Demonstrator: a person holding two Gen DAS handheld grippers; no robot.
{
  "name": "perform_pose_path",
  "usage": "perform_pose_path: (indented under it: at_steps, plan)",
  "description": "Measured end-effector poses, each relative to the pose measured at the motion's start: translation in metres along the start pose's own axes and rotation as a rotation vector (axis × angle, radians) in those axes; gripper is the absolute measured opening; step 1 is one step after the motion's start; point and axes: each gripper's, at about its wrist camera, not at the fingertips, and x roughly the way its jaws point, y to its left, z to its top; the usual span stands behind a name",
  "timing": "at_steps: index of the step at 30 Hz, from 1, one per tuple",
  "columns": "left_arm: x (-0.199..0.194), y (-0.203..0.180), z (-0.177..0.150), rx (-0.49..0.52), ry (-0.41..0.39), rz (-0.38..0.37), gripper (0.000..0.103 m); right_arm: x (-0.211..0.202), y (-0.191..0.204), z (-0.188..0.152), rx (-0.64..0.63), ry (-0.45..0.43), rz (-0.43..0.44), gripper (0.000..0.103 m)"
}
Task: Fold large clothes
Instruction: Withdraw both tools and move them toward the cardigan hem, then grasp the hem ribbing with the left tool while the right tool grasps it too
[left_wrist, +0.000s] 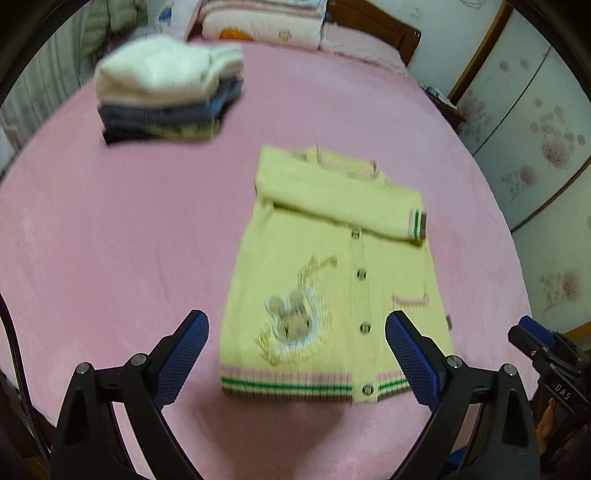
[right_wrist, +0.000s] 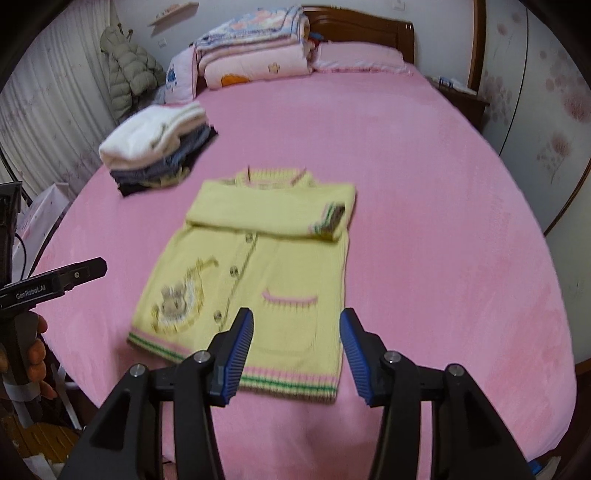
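Observation:
A yellow knitted cardigan (left_wrist: 325, 266) lies flat on the pink bed (left_wrist: 110, 240), buttons up, with both sleeves folded across its chest. It has a rabbit picture and a striped hem. It also shows in the right wrist view (right_wrist: 280, 258). My left gripper (left_wrist: 295, 354) is open and empty, held above the cardigan's hem. My right gripper (right_wrist: 297, 354) is open and empty, above the hem on the pocket side. The right gripper shows at the right edge of the left wrist view (left_wrist: 546, 350), and the left gripper at the left edge of the right wrist view (right_wrist: 55, 282).
A stack of folded clothes (left_wrist: 166, 92) with a white top sits on the bed at the far left; it also shows in the right wrist view (right_wrist: 159, 144). Folded quilts (right_wrist: 255, 48) and a pillow (right_wrist: 358, 55) lie by the wooden headboard. A wardrobe (left_wrist: 535, 147) stands right.

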Motion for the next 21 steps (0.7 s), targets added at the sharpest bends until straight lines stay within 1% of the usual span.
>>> perform_pose_path:
  at_steps: [2, 3, 4, 6, 8, 9, 12, 16, 21]
  plan:
    - [0.017, 0.008, -0.010, -0.023, 0.038, -0.007, 0.096, 0.012, -0.006, -0.014, 0.011, 0.038, 0.000, 0.049]
    - [0.028, 0.014, -0.015, -0.040, 0.057, -0.004, 0.093, 0.018, -0.008, -0.020, 0.017, 0.052, 0.004, 0.049]
    - [0.033, 0.016, -0.018, -0.045, 0.063, -0.003, 0.093, 0.024, -0.011, -0.026, 0.025, 0.067, 0.004, 0.049]
    - [0.048, 0.023, -0.026, -0.049, 0.076, 0.012, 0.093, 0.034, -0.016, -0.037, 0.042, 0.096, 0.007, 0.049]
    - [0.066, 0.028, -0.032, -0.039, 0.113, 0.027, 0.093, 0.045, -0.021, -0.047, 0.062, 0.121, 0.007, 0.049]
    - [0.073, 0.030, -0.035, -0.041, 0.128, 0.023, 0.093, 0.052, -0.025, -0.052, 0.078, 0.139, 0.007, 0.049]
    - [0.088, 0.039, -0.040, -0.064, 0.134, 0.003, 0.093, 0.069, -0.032, -0.062, 0.111, 0.167, 0.010, 0.049]
    - [0.102, 0.047, -0.044, -0.084, 0.144, -0.012, 0.093, 0.084, -0.038, -0.068, 0.135, 0.184, 0.015, 0.049]
    - [0.112, 0.052, -0.051, -0.072, 0.143, -0.035, 0.093, 0.104, -0.048, -0.073, 0.198, 0.211, 0.065, 0.049]
